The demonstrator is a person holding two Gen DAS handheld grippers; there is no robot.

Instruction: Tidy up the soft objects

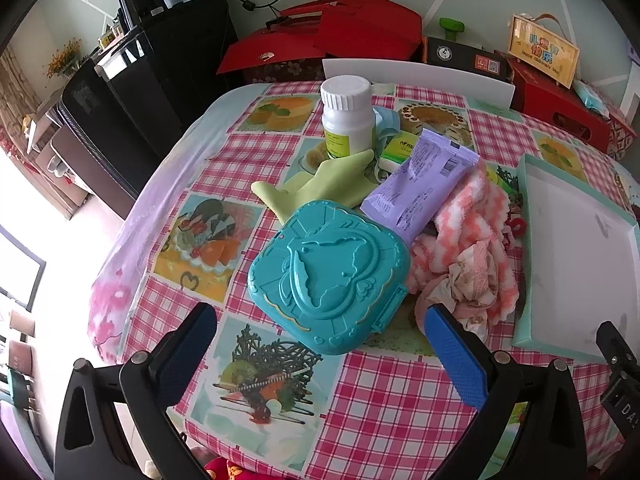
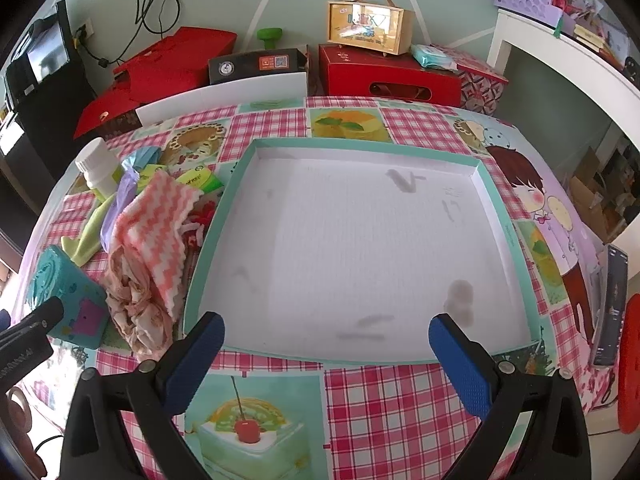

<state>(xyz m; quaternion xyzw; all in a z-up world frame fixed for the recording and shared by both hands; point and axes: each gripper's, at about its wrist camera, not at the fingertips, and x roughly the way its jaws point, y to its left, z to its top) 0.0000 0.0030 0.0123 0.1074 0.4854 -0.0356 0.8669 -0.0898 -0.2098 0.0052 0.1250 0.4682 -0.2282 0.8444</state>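
Observation:
A pile lies on the checked tablecloth: a pink-and-white zigzag cloth (image 1: pixel 468 216) (image 2: pixel 154 220), a crumpled pale pink fabric (image 1: pixel 468 276) (image 2: pixel 132 292), a yellow-green rubber glove (image 1: pixel 320 184) (image 2: pixel 90 232), and a light blue mask (image 1: pixel 386 120). A shallow teal-rimmed white tray (image 2: pixel 500 208) (image 1: pixel 524 208) sits to the right of the pile with nothing in it. My left gripper (image 1: pixel 320 344) is open above the table, just short of a teal plastic case (image 1: pixel 328 272). My right gripper (image 2: pixel 326 344) is open over the tray's near edge.
A white pill bottle (image 1: pixel 347 114), a purple packet (image 1: pixel 420 184) and a green-white box (image 1: pixel 396 150) lie in the pile. Red boxes (image 2: pixel 392 76) and a black box (image 2: pixel 256 65) stand behind the table. A phone (image 2: pixel 610 304) stands at the right edge.

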